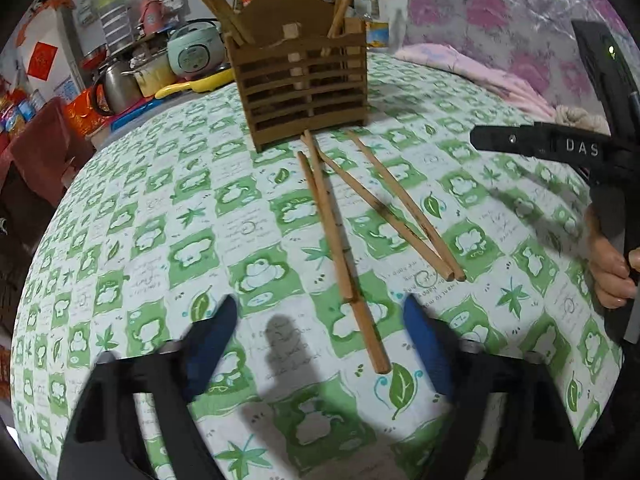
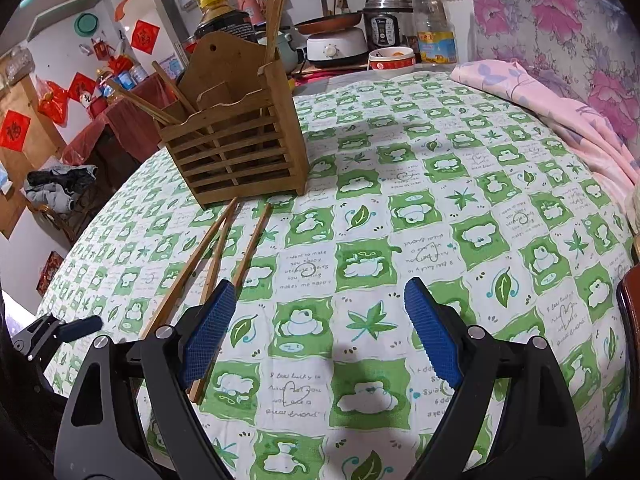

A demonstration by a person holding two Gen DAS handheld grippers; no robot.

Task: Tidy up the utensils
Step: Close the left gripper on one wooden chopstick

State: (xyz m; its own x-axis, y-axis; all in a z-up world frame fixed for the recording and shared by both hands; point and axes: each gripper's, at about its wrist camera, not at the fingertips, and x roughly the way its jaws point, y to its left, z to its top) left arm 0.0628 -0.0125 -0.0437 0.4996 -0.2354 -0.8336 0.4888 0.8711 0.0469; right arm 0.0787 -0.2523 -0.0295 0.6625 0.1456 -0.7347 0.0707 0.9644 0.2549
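A brown slatted wooden utensil holder [image 1: 304,88] stands on the table with several chopsticks upright in it; it also shows in the right wrist view [image 2: 240,152]. Several loose wooden chopsticks [image 1: 336,236] lie on the tablecloth in front of it, also seen in the right wrist view [image 2: 208,276]. My left gripper [image 1: 320,320] is open and empty, just short of the near chopstick ends. My right gripper [image 2: 320,308] is open and empty, to the right of the chopsticks; its body shows in the left wrist view [image 1: 560,146].
The round table carries a green-and-white printed cloth [image 2: 400,220]. A pink cloth [image 2: 560,104] lies at the far right edge. A bowl [image 2: 392,62], an oil bottle [image 2: 434,28] and cookers stand behind the table. Cluttered shelves are at the left.
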